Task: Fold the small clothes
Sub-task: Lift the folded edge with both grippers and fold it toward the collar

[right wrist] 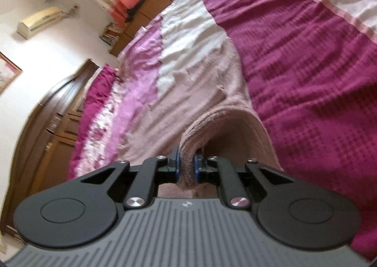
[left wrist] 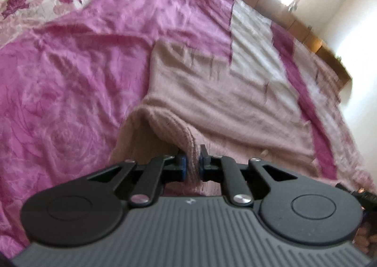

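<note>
While my left gripper pinches the ribbed edge of the dusty-pink sweater spread on the pink bedspread, only that view shows the rose print. My right gripper clamps another lifted edge of the sweater; only its view shows the air conditioner, wardrobe and picture frame. I read no writing, and both tools tilt.

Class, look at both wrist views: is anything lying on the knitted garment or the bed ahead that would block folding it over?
Nothing visible does. Left gripper and right gripper each pinch the beige sweater's edge; only bedspread lies beyond.
</note>
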A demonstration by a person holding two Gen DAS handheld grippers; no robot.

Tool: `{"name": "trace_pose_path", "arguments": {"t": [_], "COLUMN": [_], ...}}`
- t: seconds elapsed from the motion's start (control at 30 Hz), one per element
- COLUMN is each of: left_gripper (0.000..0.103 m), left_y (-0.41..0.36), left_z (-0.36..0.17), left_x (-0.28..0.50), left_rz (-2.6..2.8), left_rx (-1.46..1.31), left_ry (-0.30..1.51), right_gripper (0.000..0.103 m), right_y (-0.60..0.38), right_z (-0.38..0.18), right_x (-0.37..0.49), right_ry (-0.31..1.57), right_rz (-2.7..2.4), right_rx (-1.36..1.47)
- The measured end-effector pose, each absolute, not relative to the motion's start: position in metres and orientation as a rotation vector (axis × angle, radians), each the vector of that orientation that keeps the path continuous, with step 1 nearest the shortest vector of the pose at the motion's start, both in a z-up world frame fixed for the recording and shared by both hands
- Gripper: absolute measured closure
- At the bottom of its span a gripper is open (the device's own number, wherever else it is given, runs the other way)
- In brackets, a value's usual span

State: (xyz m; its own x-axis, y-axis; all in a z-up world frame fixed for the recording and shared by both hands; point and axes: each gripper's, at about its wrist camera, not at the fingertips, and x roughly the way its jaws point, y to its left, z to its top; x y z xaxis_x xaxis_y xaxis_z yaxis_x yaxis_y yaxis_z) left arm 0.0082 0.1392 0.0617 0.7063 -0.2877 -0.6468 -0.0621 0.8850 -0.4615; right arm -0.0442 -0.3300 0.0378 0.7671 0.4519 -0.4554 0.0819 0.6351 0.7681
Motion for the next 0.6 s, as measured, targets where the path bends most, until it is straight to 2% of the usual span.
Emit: {"name": "trace_pose_path", "arguments": {"t": [0.37, 0.6], "left_gripper": [0.092, 0.092], "left_y": [0.14, 0.136], "left_z": [0.121, 0.151], "left_x": [0.003, 0.026], "left_rz": [-0.145, -0.107], "left_rx": [-0.5, -0.453], "left_ry": [0.586, 0.487], "right_gripper": [0.092, 0.092], "right_y": [-0.328, -0.331], "right_z": [0.08, 0.112], "right_x": [-0.037, -0.007], "right_ry": [0.529, 0.427], "right_rz": [0.318, 0.334], "right_rx": [0.876, 0.856]}}
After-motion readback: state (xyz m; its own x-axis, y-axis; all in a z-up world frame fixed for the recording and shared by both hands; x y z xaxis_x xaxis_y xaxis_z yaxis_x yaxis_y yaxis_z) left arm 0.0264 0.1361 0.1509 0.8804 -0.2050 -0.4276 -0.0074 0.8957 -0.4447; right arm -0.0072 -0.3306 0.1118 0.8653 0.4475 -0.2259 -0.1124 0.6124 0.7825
